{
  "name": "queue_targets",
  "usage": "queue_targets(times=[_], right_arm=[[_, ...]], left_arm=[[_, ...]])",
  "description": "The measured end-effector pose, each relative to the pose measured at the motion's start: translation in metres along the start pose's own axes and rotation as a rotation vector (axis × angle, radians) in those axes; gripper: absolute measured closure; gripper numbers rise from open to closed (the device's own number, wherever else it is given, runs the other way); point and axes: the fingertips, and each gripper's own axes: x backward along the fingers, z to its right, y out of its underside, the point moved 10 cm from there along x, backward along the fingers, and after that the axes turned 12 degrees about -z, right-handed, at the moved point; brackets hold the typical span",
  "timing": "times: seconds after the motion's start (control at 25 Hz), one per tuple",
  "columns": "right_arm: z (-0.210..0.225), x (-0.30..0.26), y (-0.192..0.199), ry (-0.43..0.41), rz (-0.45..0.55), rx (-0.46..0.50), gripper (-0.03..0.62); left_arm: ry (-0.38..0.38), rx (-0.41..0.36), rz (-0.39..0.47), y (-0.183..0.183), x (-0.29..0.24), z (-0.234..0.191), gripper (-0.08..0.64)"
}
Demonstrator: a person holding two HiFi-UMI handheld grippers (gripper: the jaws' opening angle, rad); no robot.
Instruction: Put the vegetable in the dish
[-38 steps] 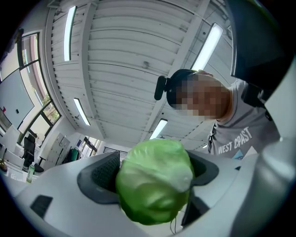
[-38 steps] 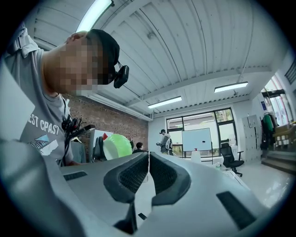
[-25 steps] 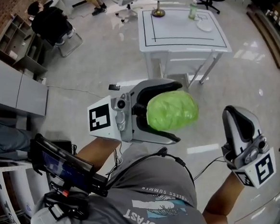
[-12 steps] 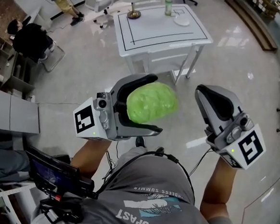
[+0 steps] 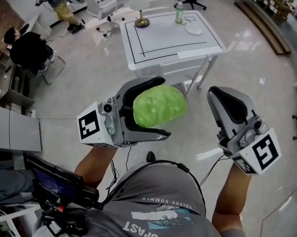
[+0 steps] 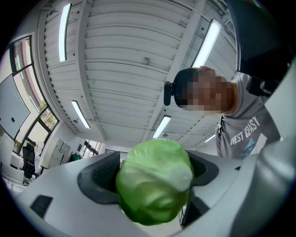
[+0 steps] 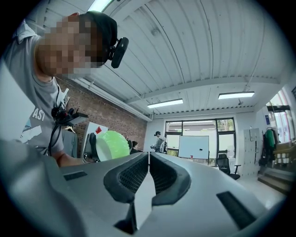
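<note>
Our left gripper (image 5: 163, 109) is spread wide and clamped on the one cabbage (image 6: 155, 183): both dark pads press its sides, and the pale green head bulges out past the jaw tips, held up in the air well short of the table (image 5: 159, 44). Our right gripper (image 7: 148, 162) is clenched on nothing, its two pads meeting along a thin seam. We count two grippers, one cabbage, one white table, one small white dish (image 5: 194, 29), one green bottle (image 5: 178, 14) and what looks like one lamp (image 5: 141, 22). The dish sits near the table's far right corner, with the bottle just beside it and the lamp near the far left corner; the middle of the top, inside a black outline, lies bare. Glossy floor (image 5: 254, 72) stretches between us and the table's near edge and runs on past its right side. A seated person (image 5: 28, 50) and shelving stand well apart on the left.
</note>
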Motion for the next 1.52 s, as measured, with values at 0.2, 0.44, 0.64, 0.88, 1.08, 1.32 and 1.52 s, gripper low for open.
queue_targets(times=[0.2,0.44,0.64,0.88,1.08,1.32,1.52], right_arm=[[0.002,-0.006,0.015,0.032,-0.010,-0.014,0.581],[0.034,-0.004,0.021,0.039,-0.034,-0.029,0.581],[0.085,-0.001,0.027,0.013,-0.035,-0.037,0.581],[0.136,0.006,0.040,-0.015,-0.045,-0.036,0.581],[0.159,0.004,0.049,-0.028,-0.060,-0.048,0.581],[0.184,-0.019,0.055,-0.013,-0.067,-0.070,0.581],[0.192,-0.040,0.054,0.018,-0.071,-0.083,0.581]], left_arm=[[0.016,0.013,0.003,0.006,0.000,-0.010,0.138],[0.013,0.016,0.011,0.011,-0.022,-0.033,0.140],[-0.024,0.026,0.025,0.029,-0.053,-0.072,0.141],[-0.055,0.032,0.064,0.048,-0.093,-0.101,0.142],[-0.071,0.062,0.084,0.063,-0.109,-0.118,0.143],[-0.065,0.082,0.069,0.068,-0.108,-0.156,0.144],[-0.044,0.098,0.060,0.067,-0.096,-0.190,0.144]])
